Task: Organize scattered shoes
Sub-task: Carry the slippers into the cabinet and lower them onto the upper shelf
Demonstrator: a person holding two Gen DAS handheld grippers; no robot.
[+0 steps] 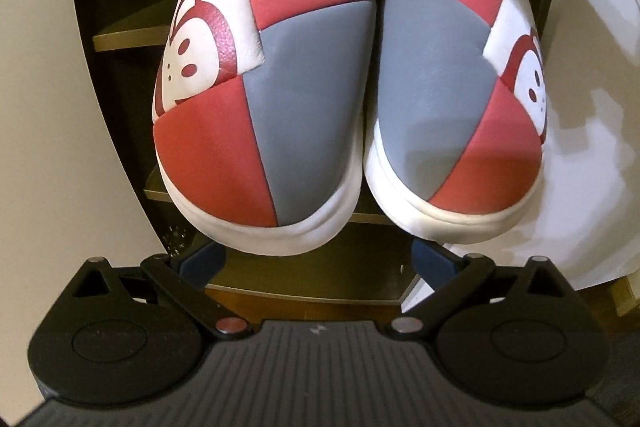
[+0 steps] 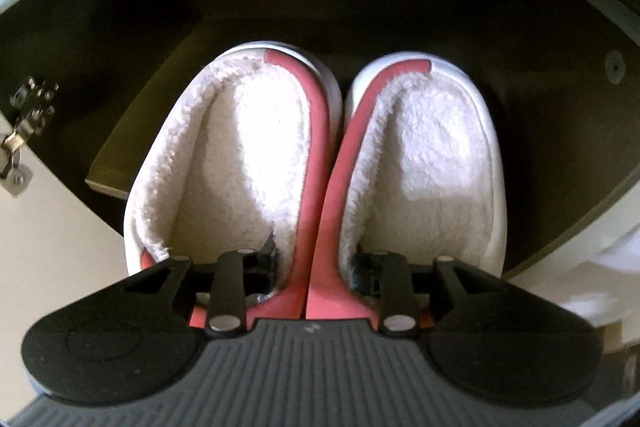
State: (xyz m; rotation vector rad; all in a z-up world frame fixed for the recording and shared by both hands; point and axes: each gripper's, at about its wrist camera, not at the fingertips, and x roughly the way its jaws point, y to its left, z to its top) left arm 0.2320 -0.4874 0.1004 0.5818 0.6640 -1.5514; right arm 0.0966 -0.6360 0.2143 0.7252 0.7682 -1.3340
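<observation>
Two slippers [image 1: 320,87] side by side (toes toward camera) above left gripper [image 1: 316,259], shelves [image 1: 120,37] behind.

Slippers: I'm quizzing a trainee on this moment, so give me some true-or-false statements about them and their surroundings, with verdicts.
1. The slippers are lined with white fleece. True.
2. One finger of the right gripper sits inside each slipper. True.
3. The slippers lie far apart. False: they are side by side, touching.
4. Their uppers are plain black. False: they are red, grey and white, with a face print.
5. The door is shut. False: it stands open, with shelves showing.
</observation>
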